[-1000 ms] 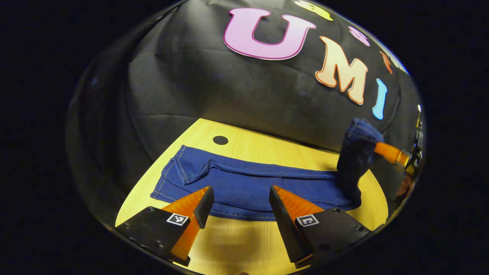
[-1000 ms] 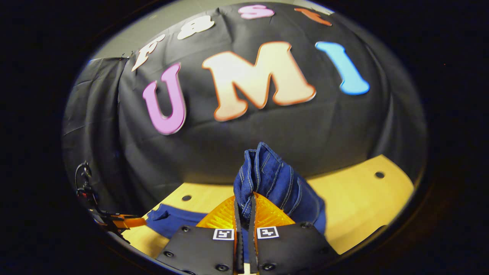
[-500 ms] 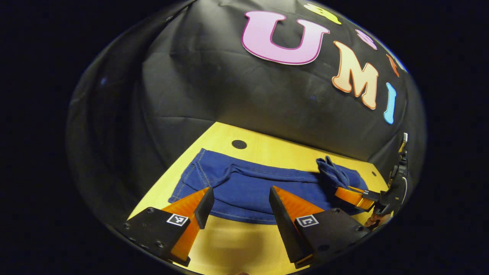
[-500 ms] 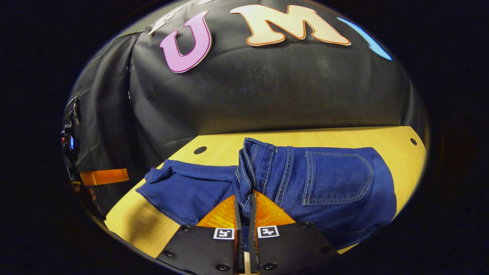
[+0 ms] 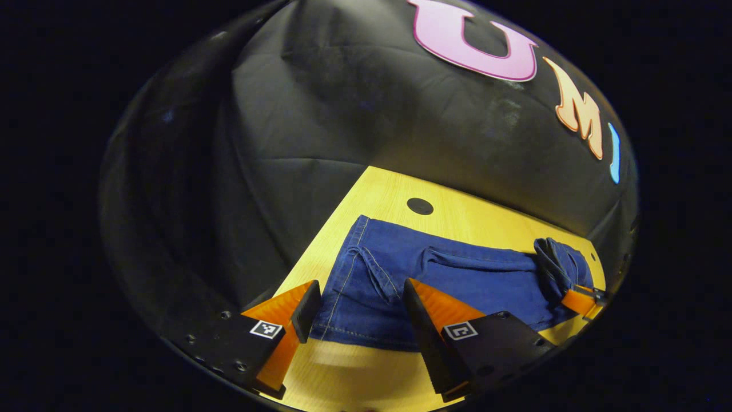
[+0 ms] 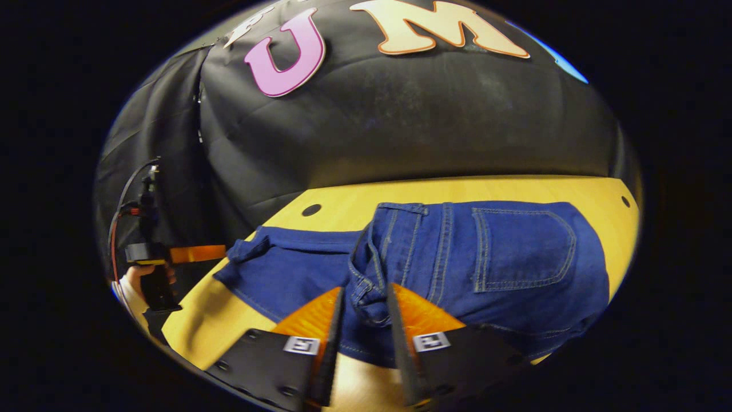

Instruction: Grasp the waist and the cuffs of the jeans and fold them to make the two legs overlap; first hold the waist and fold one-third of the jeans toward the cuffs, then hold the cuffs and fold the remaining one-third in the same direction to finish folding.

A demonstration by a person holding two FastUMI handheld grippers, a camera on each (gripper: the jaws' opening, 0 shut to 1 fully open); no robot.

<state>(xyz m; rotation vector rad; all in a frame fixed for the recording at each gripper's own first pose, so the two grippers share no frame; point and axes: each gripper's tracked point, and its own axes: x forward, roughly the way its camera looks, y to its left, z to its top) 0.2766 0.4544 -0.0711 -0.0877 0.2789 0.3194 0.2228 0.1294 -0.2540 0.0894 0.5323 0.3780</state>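
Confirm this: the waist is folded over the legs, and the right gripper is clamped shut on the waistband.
Not quite: in the right gripper view the right gripper has its fingers parted around the waistband, not clamped. The waist does lie folded over the legs.

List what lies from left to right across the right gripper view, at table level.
Left gripper held in a hand → jeans cuffs → folded-over waist → back pocket → table hole.
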